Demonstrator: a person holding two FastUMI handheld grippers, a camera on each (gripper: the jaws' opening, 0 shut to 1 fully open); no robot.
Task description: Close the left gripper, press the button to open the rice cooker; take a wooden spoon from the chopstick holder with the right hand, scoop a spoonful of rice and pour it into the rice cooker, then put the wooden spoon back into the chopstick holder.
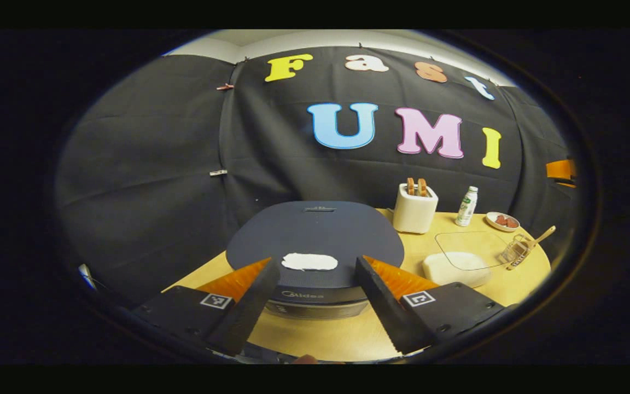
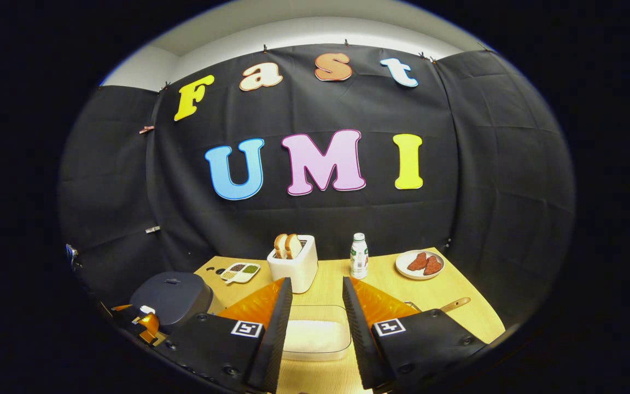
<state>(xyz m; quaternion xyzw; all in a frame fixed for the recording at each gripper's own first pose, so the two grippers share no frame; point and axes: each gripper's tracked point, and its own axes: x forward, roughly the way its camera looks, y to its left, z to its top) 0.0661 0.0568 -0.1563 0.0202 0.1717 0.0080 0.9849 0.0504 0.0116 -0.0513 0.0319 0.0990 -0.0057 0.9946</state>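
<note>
The dark rice cooker (image 1: 315,235) stands with its lid down, a white button (image 1: 309,261) at its front edge. My left gripper (image 1: 316,265) is open, one finger on each side of the button, just above it. To the right lie a clear box of white rice (image 1: 454,267) and a wire chopstick holder (image 1: 514,250) with the wooden spoon (image 1: 539,238) leaning out. My right gripper (image 2: 317,287) is open over the rice box (image 2: 315,335), holding nothing. The spoon handle (image 2: 455,304) pokes out at its right. The cooker (image 2: 173,298) sits far left with the left gripper (image 2: 148,323) at it.
A white toaster (image 2: 293,265) with bread, a small bottle (image 2: 358,256) and a plate of red pieces (image 2: 419,264) line the back of the wooden table (image 2: 457,284). A small divided dish (image 2: 241,271) lies behind the cooker. Black cloth walls close the booth.
</note>
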